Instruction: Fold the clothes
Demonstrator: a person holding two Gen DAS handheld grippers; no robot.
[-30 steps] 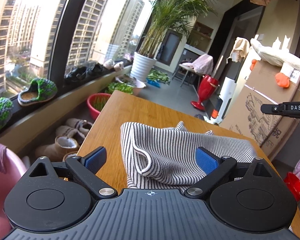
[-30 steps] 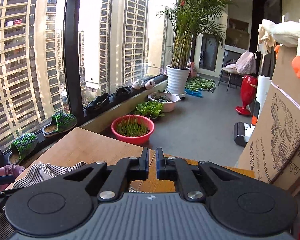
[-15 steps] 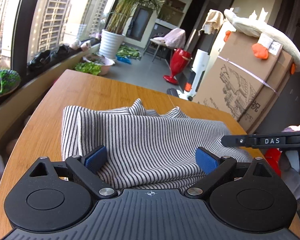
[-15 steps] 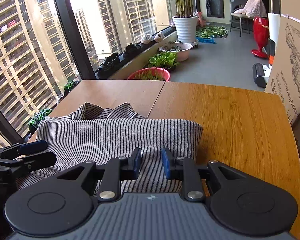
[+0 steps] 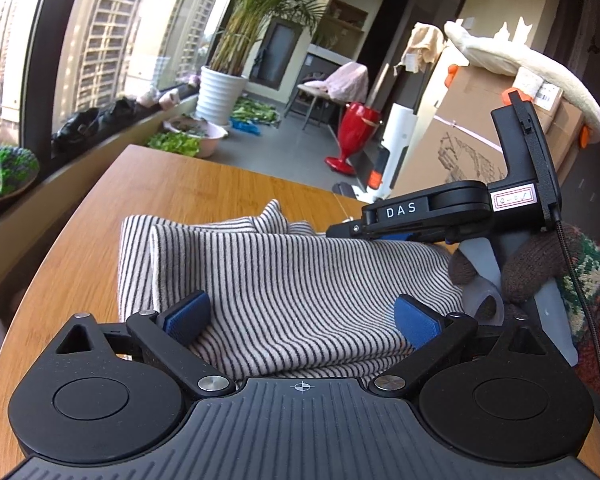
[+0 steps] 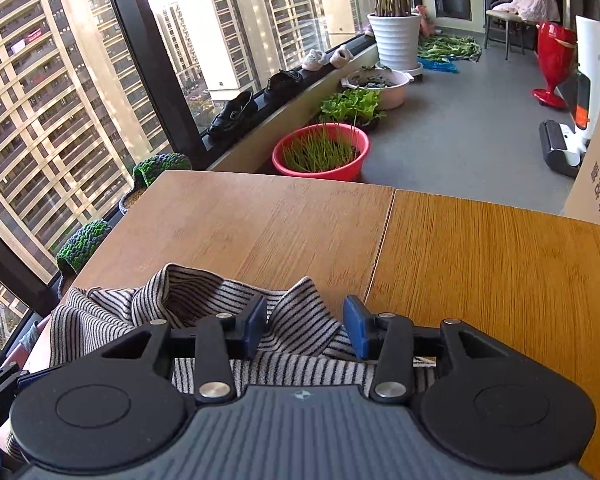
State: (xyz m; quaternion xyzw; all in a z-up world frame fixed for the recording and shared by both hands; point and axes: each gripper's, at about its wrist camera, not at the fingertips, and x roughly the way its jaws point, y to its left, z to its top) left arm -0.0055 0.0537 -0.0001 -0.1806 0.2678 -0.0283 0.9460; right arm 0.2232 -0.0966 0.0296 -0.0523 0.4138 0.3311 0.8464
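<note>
A grey garment with thin dark stripes (image 5: 284, 276) lies folded on the wooden table (image 5: 204, 188). My left gripper (image 5: 300, 318) is open over its near edge, blue pads apart, nothing held. My right gripper shows side-on in the left wrist view (image 5: 336, 232), low over the garment's far right corner. In the right wrist view my right gripper (image 6: 305, 326) is open, its blue pads on either side of a raised striped fold (image 6: 300, 312) of the garment (image 6: 112, 312).
A cardboard box (image 5: 480, 152) with a plush toy on top stands right of the table. A red basin of grass (image 6: 320, 152), plant pots and shoes line the window sill beyond the table's far edge. A red stool (image 5: 352, 136) stands on the floor.
My right gripper has opened from nearly shut and dropped lower onto the garment's far edge. My left gripper stays open and has shifted slightly closer over the garment.
</note>
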